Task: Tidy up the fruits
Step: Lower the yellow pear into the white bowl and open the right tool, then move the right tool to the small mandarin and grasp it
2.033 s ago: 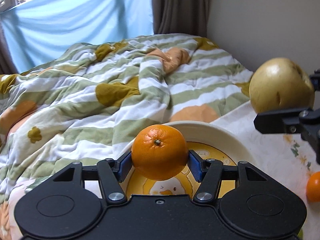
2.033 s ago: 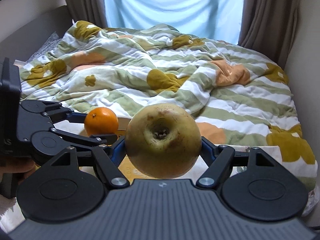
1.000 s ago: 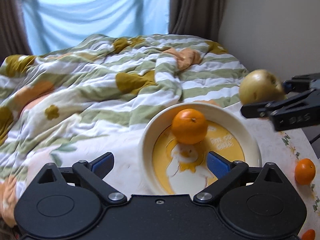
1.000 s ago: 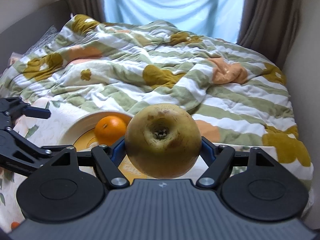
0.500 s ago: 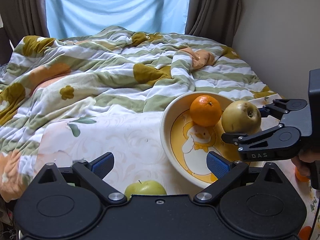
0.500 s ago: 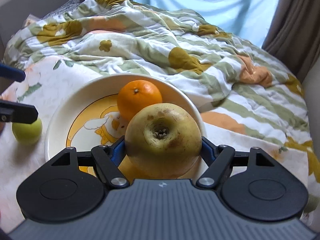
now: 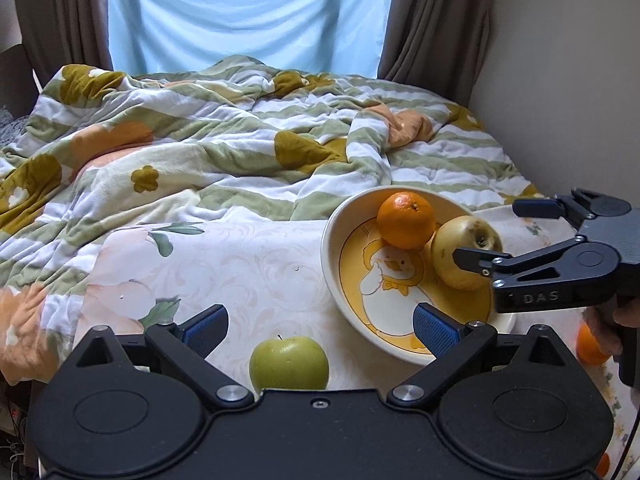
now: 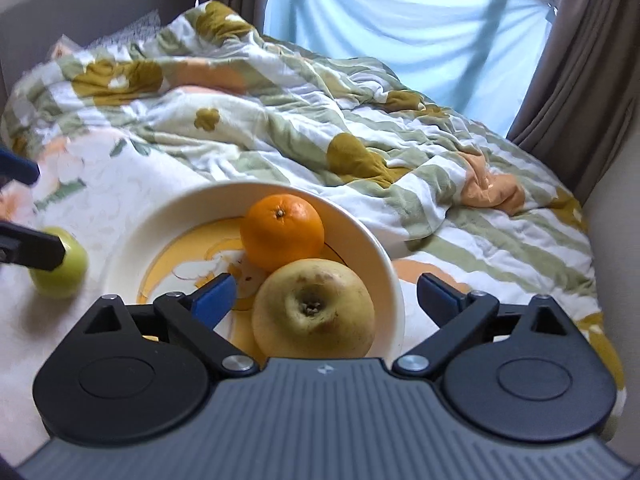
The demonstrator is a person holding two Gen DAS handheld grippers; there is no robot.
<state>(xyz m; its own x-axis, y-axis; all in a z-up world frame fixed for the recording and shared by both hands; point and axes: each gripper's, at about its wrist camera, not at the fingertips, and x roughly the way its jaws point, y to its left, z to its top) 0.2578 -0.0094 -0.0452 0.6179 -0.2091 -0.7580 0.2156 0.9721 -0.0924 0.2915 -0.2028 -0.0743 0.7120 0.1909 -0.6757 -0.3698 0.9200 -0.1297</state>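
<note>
Both black two-finger grippers, left [image 7: 320,326] and right [image 8: 325,294], gaped released; yellow-brown pear [image 8: 314,309] touched round orange [image 8: 282,232] inside cream duck-printed bowl [image 8: 160,216], green apple [image 7: 288,363] beside it.

Soft daylight comes through the pale blue sheer window curtain [image 7: 248,20], evenly bright, with weak shadows. Left wrist view is sharp. Right wrist view shows motion blur at left on the small green apple [image 8: 60,264]. Fisheye bends edges and darkens corners.

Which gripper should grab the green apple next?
Left. The left gripper is open with the green apple lying between its fingers. The right gripper is open over the bowl, beside the pear.
</note>
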